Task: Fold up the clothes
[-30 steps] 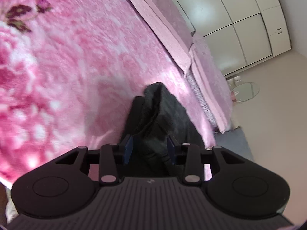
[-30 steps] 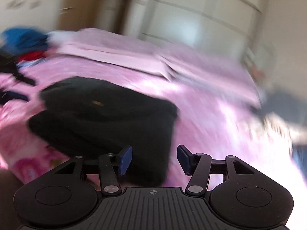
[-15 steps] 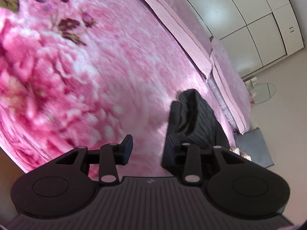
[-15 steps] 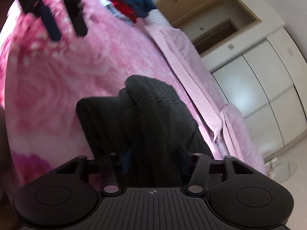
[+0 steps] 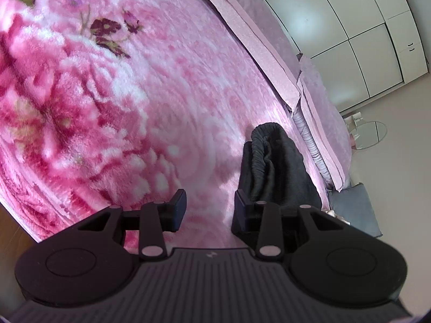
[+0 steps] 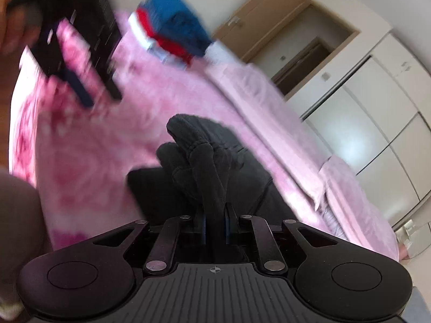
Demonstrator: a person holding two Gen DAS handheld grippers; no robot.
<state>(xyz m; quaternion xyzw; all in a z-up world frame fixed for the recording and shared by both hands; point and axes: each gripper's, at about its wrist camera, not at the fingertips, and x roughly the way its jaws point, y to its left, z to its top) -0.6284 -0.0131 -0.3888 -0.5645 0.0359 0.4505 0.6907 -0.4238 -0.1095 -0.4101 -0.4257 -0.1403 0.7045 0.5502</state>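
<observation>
A dark grey garment [image 5: 274, 167] lies bunched on the pink flowered blanket [image 5: 107, 107], near the bed's right edge. My left gripper [image 5: 210, 204] is open over bare blanket with nothing between its fingers; the garment lies just right of its right finger. In the right wrist view the same garment [image 6: 199, 156] rises as a gathered fold into my right gripper [image 6: 215, 215]. Its jaws are closing, and the pads press on the fold. The left gripper [image 6: 97, 94] shows blurred at the upper left, held by a hand.
A pile of blue, red and white clothes [image 6: 175, 27] sits at the far end of the bed. A folded pink quilt [image 5: 256, 40] runs along the bed's edge. White wardrobe doors [image 5: 336, 27], a round mirror [image 5: 369, 134] and a grey cushion [image 5: 353, 210] are beyond.
The left gripper slid left off the garment that lay between its fingers. The right gripper rolled, came down onto the garment and narrowed its jaws around a fold.
</observation>
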